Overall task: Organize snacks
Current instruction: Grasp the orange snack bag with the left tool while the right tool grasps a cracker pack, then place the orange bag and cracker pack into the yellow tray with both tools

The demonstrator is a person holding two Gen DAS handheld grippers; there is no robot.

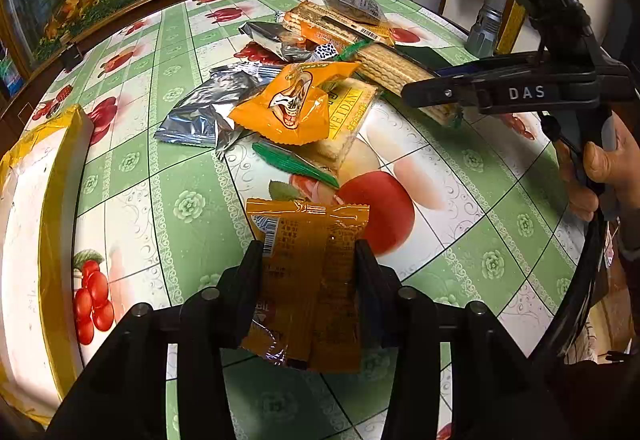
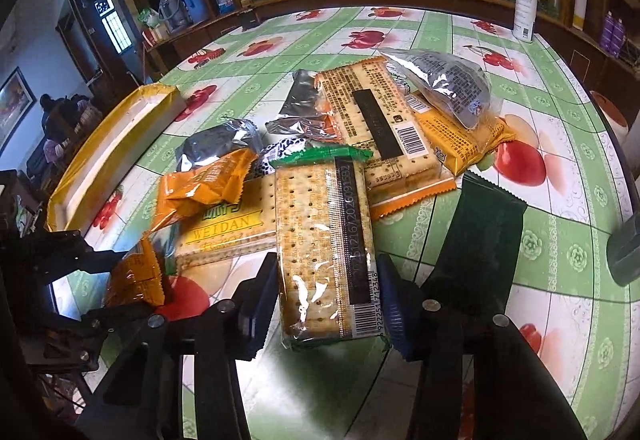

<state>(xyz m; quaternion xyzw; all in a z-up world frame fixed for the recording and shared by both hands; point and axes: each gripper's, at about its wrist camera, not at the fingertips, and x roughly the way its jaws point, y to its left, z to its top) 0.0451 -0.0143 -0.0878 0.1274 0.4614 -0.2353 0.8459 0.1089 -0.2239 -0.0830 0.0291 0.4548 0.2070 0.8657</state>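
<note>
Snacks: I saw a loose heap of packets in the middle of the tabletop (image 1: 472, 224), with two pulled toward the near edge, one at each gripper.
Left gripper (image 1: 310, 252): I had it narrowed around a small amber packet (image 1: 308, 272); the fingers sat against its two long sides, so I judged it gripped.
Right gripper (image 2: 328, 294): I had it narrowed on a clear-wrapped cracker pack (image 2: 324, 240) with green ends; the blue pads touched both long edges.
Tray: a white tray with yellow rim (image 1: 44, 208) lay at the left edge of the tabletop, well apart from the heap.
Risk, left: the amber packet was slick film and looked soft, so I feared it would fold or slide out on lifting.
Risk, right: the crackers looked brittle; too hard a squeeze could have snapped them, too light and the glossy wrap could have slipped.
Risk, pile: the cracker pack's far end lay over the yellow WEIDAN pack (image 2: 224, 232) and near an orange bag (image 2: 200, 188), so a lift could have dragged neighbours along.
Risk, crowding: both grippers worked near each other, so I worried about a knock between them.
Look: silver foil bags (image 1: 200, 112), orange wrappers and barcode-printed cracker sleeves overlapped at mixed angles.
</note>
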